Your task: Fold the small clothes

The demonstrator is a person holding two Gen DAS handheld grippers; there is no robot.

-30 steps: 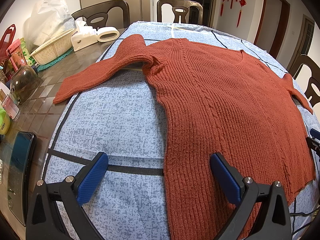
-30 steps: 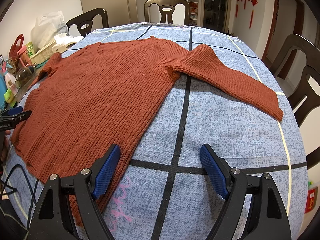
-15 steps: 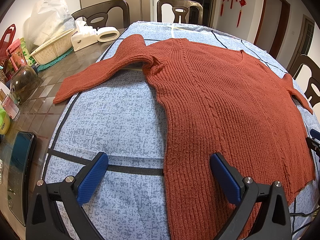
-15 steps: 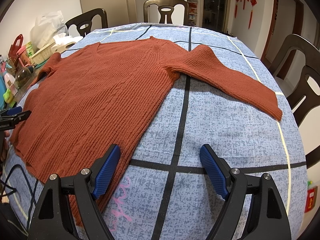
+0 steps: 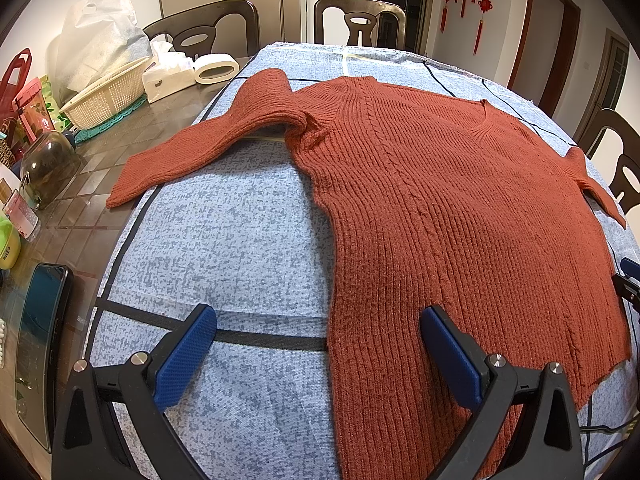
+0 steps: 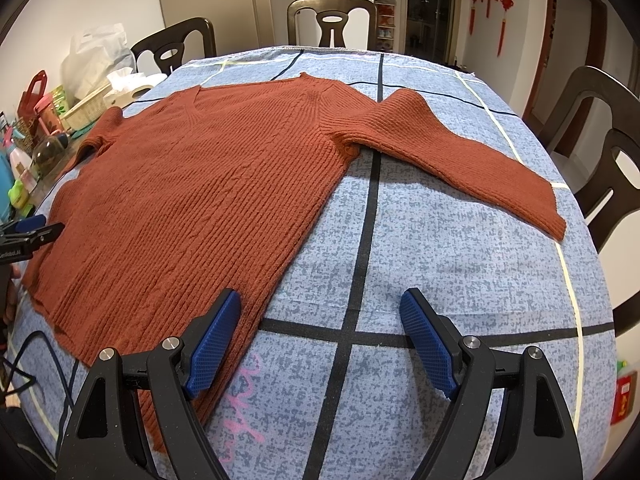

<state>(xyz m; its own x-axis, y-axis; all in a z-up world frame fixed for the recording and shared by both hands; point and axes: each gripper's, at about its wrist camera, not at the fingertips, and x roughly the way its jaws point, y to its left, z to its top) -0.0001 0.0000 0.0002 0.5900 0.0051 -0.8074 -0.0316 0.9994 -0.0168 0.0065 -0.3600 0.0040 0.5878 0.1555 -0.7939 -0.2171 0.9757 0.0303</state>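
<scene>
**Sweater laid flat, both tongs spread and empty**

The rust-red knit sweater point(image 5: 432, 216) lies face up on the blue speckled cloth point(image 5: 232, 232) that covers the desk, neck toward the far side, hem toward me. Its body is spread smooth, which I judge is why nothing needs straightening before the first fold. The left sleeve point(image 5: 208, 148) runs out to the left and down, its cuff past the cloth's edge onto the bare glass of the desk. The right sleeve point(image 6: 460, 152) angles out to the right and stays on the cloth, its cuff near the right edge.

My left tongs point(image 5: 316, 352) hang near the hem, jaws wide apart and holding nothing, one blue pad over the bare cloth and the other over the knit, so the sweater's left side edge sits between them. My right tongs point(image 6: 320, 336) mirror that on the right side edge, also spread and empty. I judge I hold them this way to take both hem corners, or both sides, together; no fold is made yet.

Off to the left, on the bare desk, stand a white basket point(image 5: 108, 96), a tissue box point(image 5: 168, 78), a glass jar point(image 5: 48, 168) and a phone point(image 5: 40, 344). Chairs point(image 5: 360, 20) ring the far side.
</scene>
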